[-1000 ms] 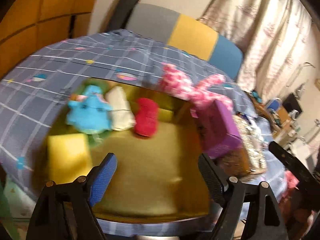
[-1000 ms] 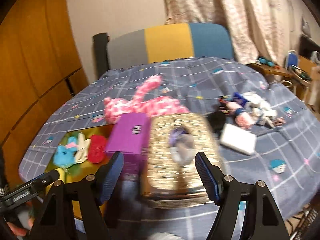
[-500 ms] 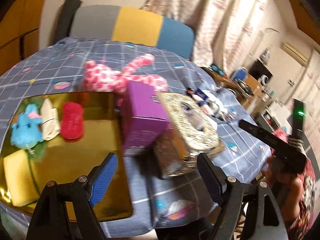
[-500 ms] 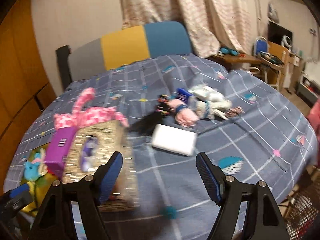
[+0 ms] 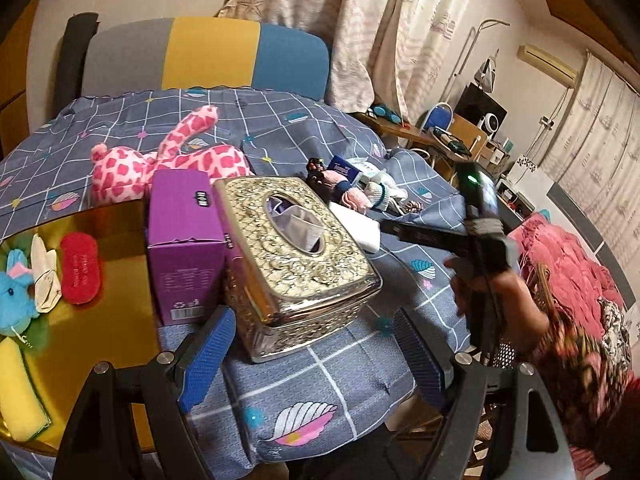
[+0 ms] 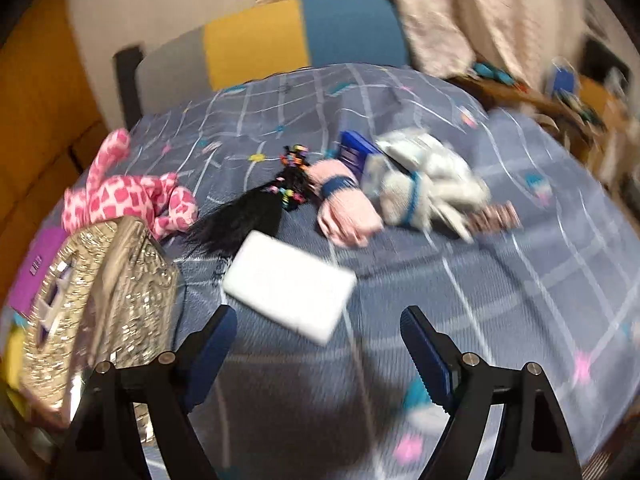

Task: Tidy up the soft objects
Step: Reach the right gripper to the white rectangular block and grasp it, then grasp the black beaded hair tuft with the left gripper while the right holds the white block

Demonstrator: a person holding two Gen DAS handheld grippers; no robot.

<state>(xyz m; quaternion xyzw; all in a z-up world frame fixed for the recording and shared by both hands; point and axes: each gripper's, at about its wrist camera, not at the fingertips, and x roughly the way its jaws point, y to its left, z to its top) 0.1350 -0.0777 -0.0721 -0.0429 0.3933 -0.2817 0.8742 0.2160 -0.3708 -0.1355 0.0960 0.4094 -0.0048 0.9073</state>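
I see a grey-blue tablecloth [image 5: 304,384] with a white grid and shell prints, a pink plush [image 5: 168,164] blotched deeper pink, a purple box [image 5: 182,240], an embossed silver tissue box [image 5: 296,256] — and a gold tray [image 5: 108,224] holding red [image 5: 79,268], cream, blue and yellow pieces.

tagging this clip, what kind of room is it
Most likely a lived-in home room: curtains at the back, a cloth-covered table with plush toys, and a pink bedspread beside it.

You face a round table under a blue grid-patterned cloth [image 5: 280,120]. Behind it stands a grey, yellow and blue chair [image 5: 208,56], with patterned curtains [image 5: 360,20] and a cluttered desk [image 5: 452,136] to your right.
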